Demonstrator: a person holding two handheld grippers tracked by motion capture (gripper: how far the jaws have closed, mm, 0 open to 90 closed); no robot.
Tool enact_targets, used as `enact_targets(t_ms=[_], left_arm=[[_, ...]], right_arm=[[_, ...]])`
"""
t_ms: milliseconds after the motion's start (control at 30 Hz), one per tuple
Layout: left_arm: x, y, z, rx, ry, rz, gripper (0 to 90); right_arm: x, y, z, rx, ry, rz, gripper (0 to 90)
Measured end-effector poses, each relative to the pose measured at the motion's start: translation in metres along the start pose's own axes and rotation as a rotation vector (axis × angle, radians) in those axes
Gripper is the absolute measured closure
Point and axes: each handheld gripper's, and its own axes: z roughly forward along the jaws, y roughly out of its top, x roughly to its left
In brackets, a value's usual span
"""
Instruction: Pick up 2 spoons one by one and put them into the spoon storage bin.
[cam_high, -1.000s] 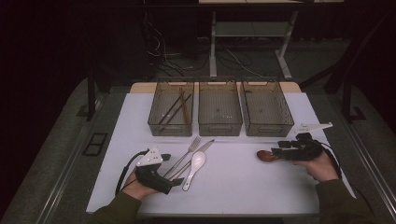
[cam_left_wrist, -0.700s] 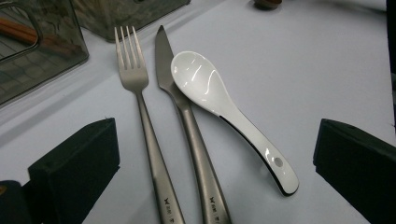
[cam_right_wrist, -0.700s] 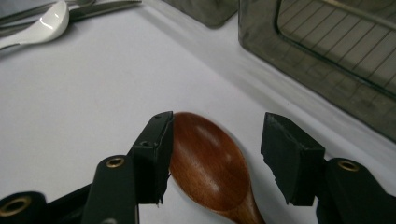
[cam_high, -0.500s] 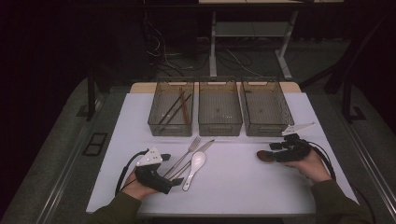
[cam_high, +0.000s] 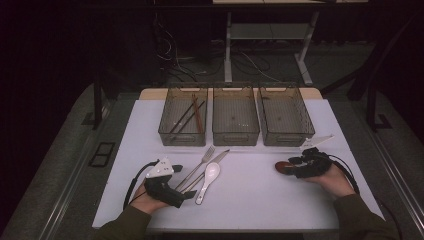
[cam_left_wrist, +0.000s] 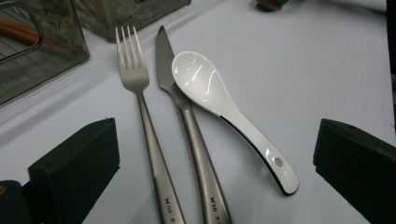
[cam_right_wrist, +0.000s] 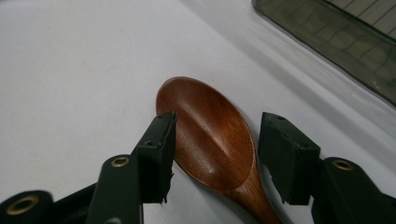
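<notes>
Your right gripper straddles the wooden spoon lying in front of the right-hand bin, jaws closing but not yet pinching; it's light, stiff, smooth-curved, so grip the narrow neck, not the slippery bowl.

Dim room around a lit white table; gripper views sharp (glare on the porcelain spoon).

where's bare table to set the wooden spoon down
Widest bare patch: between the white spoon and the wooden spoon, from the bins to the near table edge. Another strip lies left of the left bin. Crowded: around the fork and knife by the left gripper.
</notes>
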Motion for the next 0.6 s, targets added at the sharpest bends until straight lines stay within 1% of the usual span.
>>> enact_targets(t_ms=[333, 367, 600], left_arm=[[0.0, 0.0, 0.0, 0.0, 0.0, 0.0, 0.0], [-0.0001, 0.0, 0.0, 0.0, 0.0, -0.001, 0.0], [-0.0002, 0.0001, 0.0, 0.002, -0.001, 0.001, 0.0]], right_arm=[[0.0063, -0.0018, -0.0005, 0.025, -0.014, -0.091, 53.8], [0.0069, -0.0018, -0.0007, 0.028, -0.008, -0.095, 55.1], [0.0094, -0.0033, -0.003, 0.036, -0.009, -0.133, 63.8]])
